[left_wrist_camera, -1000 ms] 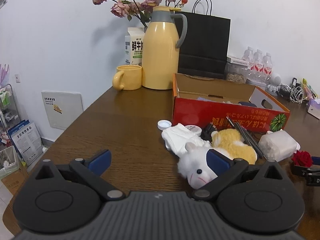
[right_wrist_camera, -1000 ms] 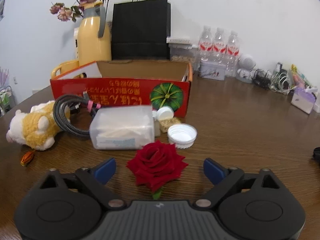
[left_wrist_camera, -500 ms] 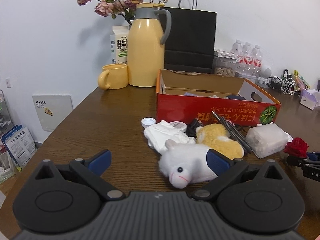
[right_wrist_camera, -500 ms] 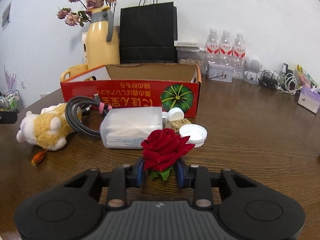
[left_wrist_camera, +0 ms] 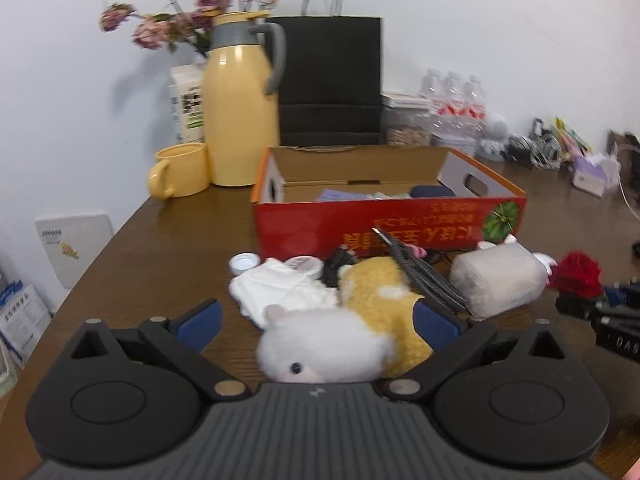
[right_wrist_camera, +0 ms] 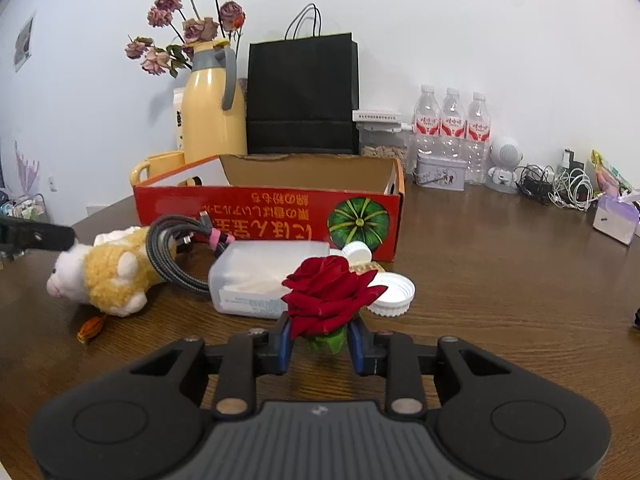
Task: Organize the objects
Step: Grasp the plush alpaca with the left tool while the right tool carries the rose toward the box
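Closing right gripper [right_wrist_camera: 320,338] clamped on rose [right_wrist_camera: 328,294], bloom pointing up at lower centre, left gripper [left_wrist_camera: 316,322] spread wide around plush [left_wrist_camera: 344,336], snout toward camera.

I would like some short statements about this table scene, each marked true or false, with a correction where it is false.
1. The right gripper has the red rose between its fingers. True; its fingers are closing on the green base of the rose.
2. The plush toy lies inside the red cardboard box. False; it lies on the table in front of the box.
3. The left gripper has its fingers spread wide. True; the toy's head is between them, not gripped.
4. The yellow mug stands to the right of the black paper bag. False; it stands left, beside the yellow thermos jug.
5. Three water bottles stand by the wall. True.
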The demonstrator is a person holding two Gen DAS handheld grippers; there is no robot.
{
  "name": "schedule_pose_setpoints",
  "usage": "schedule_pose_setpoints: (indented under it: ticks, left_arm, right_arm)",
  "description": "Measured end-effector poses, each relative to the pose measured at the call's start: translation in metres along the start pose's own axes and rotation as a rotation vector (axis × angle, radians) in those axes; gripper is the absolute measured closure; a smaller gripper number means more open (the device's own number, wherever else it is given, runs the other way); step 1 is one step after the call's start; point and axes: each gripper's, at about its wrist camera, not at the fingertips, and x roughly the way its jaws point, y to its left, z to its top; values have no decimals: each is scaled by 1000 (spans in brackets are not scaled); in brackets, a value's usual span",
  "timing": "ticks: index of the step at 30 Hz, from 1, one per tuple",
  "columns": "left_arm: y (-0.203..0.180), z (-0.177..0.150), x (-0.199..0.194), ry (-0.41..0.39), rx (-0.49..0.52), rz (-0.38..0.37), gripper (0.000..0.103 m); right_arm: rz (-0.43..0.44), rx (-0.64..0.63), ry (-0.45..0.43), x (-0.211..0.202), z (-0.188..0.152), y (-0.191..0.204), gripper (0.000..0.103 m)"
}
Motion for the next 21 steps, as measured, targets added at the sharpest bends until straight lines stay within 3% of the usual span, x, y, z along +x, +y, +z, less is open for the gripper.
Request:
schedule_pose_setpoints:
  ticks: [9, 17, 21]
  left_arm:
    - [-28, 5, 37, 70, 81, -34, 0]
    - [-39, 3, 67, 140, 201, -29, 0]
    - [-38, 1, 73, 154, 231, -64, 0]
  right_arm:
    - [28, -23, -71, -14, 16, 5, 76]
    - [41, -18, -73, -11, 18, 4, 76]
    - [41, -12, -72, -10, 16, 1, 76]
